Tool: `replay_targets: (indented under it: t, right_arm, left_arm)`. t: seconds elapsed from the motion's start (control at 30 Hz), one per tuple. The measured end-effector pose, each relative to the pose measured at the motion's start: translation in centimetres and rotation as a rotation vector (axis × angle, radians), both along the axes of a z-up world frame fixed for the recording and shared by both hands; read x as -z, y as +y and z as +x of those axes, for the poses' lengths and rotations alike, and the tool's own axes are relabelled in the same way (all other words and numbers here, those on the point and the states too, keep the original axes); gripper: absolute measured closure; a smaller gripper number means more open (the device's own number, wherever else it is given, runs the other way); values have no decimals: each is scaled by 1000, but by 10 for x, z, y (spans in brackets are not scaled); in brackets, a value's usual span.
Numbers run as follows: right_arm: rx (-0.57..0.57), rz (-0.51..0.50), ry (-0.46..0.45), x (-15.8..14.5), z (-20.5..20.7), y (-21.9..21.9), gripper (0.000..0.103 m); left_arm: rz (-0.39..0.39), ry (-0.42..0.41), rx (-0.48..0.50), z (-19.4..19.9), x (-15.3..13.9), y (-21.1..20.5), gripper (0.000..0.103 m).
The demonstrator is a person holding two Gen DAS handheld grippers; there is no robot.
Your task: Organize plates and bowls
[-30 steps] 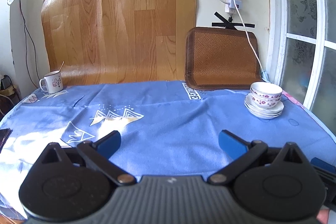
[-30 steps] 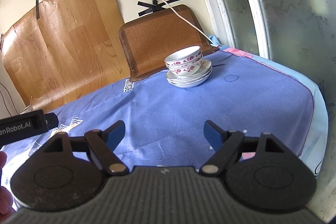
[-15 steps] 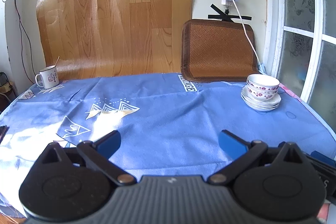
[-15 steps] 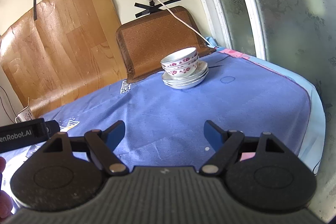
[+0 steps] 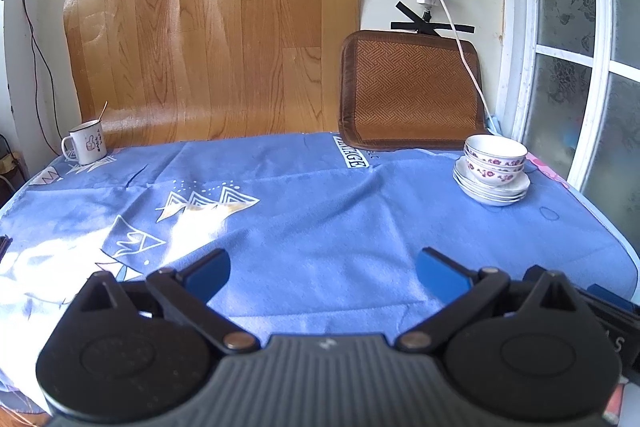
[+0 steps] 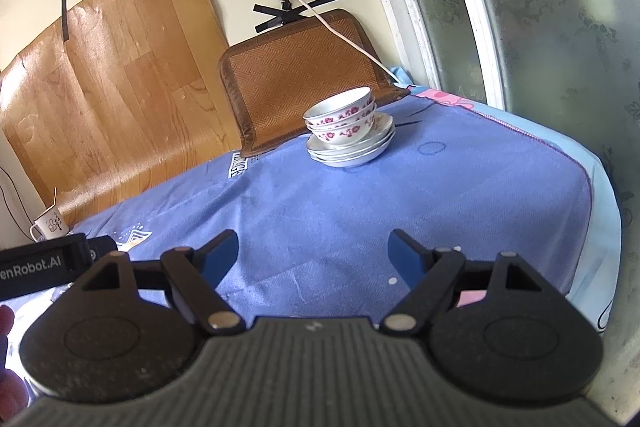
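White bowls with red flowers (image 5: 495,159) (image 6: 342,119) sit nested on a stack of white plates (image 5: 492,191) (image 6: 352,151) at the far right of the table, near the window. My left gripper (image 5: 322,273) is open over the near middle of the blue tablecloth (image 5: 320,211), with nothing between its blue pads. My right gripper (image 6: 314,253) is also open and empty, well short of the stack, which lies ahead of it and slightly right. Both grippers hang apart from the dishes.
A white mug (image 5: 86,141) (image 6: 48,225) stands at the far left corner. A woven mat (image 5: 408,91) leans on the wall behind the stack. The left gripper's body (image 6: 48,261) shows at the right wrist view's left edge. The table's right edge (image 6: 600,195) runs along the window.
Both views shifted slightly; the stack of dishes sits a little lower and nearer in the frames. Both grippers stayed open and empty.
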State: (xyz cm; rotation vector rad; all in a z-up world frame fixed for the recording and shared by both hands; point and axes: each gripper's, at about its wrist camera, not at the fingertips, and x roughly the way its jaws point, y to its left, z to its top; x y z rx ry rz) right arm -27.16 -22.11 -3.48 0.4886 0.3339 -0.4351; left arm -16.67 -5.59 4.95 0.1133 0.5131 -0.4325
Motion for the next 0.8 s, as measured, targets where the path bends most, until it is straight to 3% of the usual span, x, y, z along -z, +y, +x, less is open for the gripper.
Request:
replay_targets:
  t: [0.23, 0.8]
  right_arm:
    - [8, -21, -13, -1, -1, 0, 19]
    - [51, -75, 9, 3, 19, -5, 19]
  left_arm:
    - [1, 1, 10, 1, 2, 0, 0]
    - [24, 97, 39, 41, 22, -20, 0]
